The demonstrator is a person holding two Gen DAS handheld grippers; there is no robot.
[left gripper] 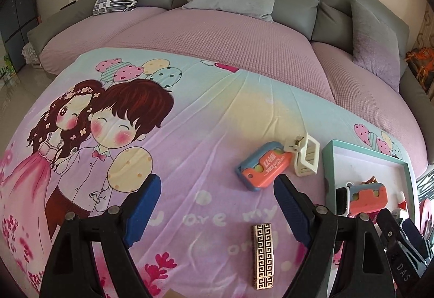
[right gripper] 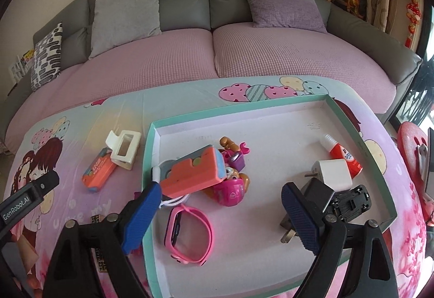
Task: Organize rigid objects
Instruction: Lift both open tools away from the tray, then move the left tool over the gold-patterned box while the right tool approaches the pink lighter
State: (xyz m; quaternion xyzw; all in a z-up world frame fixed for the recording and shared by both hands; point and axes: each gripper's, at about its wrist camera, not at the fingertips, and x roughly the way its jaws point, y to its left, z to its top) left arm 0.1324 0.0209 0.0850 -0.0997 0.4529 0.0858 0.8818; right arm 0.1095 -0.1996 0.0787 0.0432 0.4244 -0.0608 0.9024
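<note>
Both grippers empty, jaws spread wide. Left gripper (left gripper: pixel 217 205) hovers over the cartoon sheet (left gripper: pixel 190 113); right gripper (right gripper: pixel 219 212) hangs over the tray (right gripper: pixel 360 135).

Loose on the sheet, outside the tray:
- gold patterned lighter (left gripper: pixel 263 256), flat, long axis running away from the camera, sitting between the left fingers (left gripper: pixel 143 205) but below their tips
- orange and blue case (left gripper: pixel 261 166), just beyond the right fingertip
- white hair clip (left gripper: pixel 306 155), touching the case's far end, near the tray's left wall

Already in the tray: second orange case (right gripper: pixel 194 173) leaning on the pink toy (right gripper: pixel 230 186), pink watch (right gripper: pixel 190 232), white charger (right gripper: pixel 332 174), black plug (right gripper: pixel 312 203), glue bottle (right gripper: pixel 344 157), black toy car (right gripper: pixel 352 199).

My read: the lighter is the next pick, for the left side. Advice:
- Pull back a touch and drop straight down so the pads straddle the lighter's narrow width, not its length.
- It's thin and slick; get the tips right down to the cloth and close slowly, or it'll squirt out.
- Sheet is soft and wrinkled, so watch for pinching fabric.
- Drop in the bare front-centre of the tray; keep the right gripper clear.
</note>
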